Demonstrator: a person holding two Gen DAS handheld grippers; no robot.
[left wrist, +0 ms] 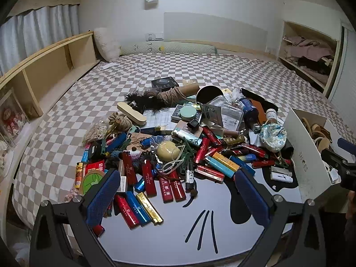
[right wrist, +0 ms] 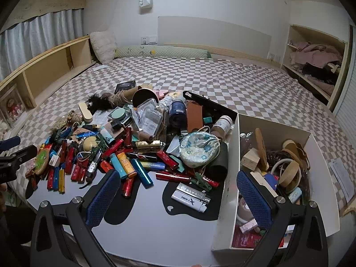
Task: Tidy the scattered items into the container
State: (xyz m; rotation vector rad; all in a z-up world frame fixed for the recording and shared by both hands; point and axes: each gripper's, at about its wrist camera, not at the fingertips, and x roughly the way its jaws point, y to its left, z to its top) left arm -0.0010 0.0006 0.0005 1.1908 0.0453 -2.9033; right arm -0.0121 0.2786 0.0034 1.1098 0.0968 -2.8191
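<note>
Our fingers [left wrist: 101,198] on the left gripper [left wrist: 176,197] stood spread wide with nothing between them, hovering low over the near edge of the heap of scattered lighters and small oddments [left wrist: 178,146]. The right gripper [right wrist: 179,197] was likewise parted and empty, one blue-padded finger over the worktop, the other over the near corner of the white open-topped cardboard box [right wrist: 224,200].

We judged the tidying partly done. The box, standing at the right edge of the white worktop with black cat markings [left wrist: 155,233], already held wooden rings, a small wooden block, a pink packet and other bits. Most of the clutter lay outside it, though: red, blue, gold and orange lighters, a white flat lighter with an X logo [right wrist: 189,200] just beside the box wall, a blue-and-white floral drawstring pouch [right wrist: 199,148], a dark blue bottle [right wrist: 177,111], clear plastic cases, coils of rope and a black feathery tuft. Nearly all of that was left to move.

The worktop rested on a bed with a grey-and-white checked sheet [left wrist: 200,66]. Along one side ran a pale wooden shelf [left wrist: 44,66] under grey curtains; opposite, an open wardrobe niche [right wrist: 316,60] held heaped clothes.
</note>
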